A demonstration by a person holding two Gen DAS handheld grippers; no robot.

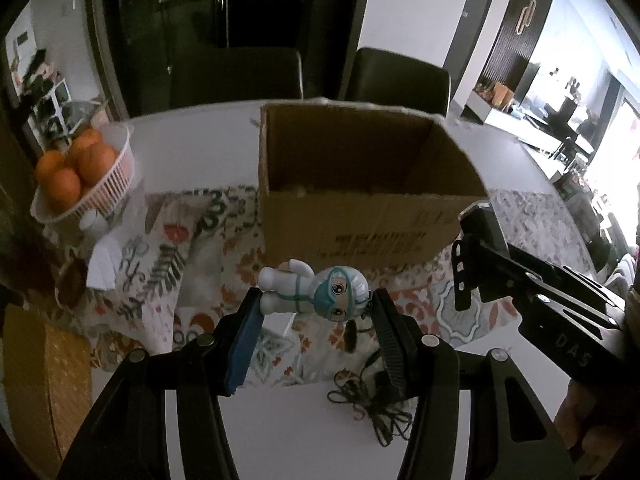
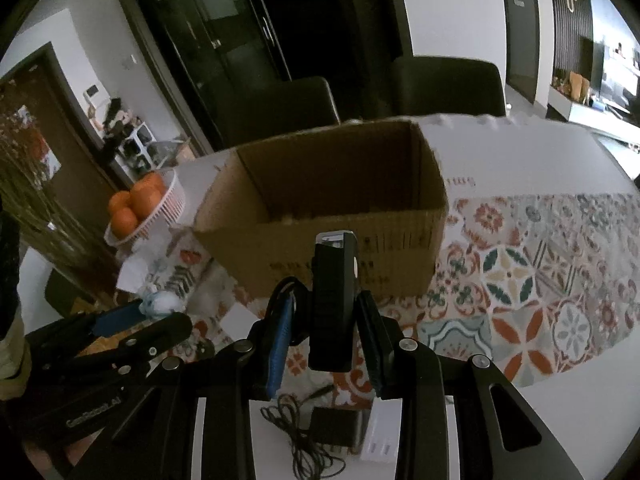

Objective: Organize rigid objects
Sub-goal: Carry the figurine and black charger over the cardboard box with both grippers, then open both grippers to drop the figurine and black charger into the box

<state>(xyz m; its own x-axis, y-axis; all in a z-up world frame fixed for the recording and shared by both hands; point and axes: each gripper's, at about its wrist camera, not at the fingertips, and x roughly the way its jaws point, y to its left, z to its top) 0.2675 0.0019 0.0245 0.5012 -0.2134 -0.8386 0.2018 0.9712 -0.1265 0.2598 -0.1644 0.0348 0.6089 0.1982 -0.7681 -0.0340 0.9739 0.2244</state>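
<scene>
Cardboard box beyond both raised grippers, figurine and black device between fingers.

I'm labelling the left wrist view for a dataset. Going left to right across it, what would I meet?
Basket of oranges → toy figure held in the left gripper → right gripper.

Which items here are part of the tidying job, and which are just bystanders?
In play: figurine in left gripper; black device in right gripper; cardboard box.
Lying about: basket of oranges; patterned cloth; chairs.
</scene>
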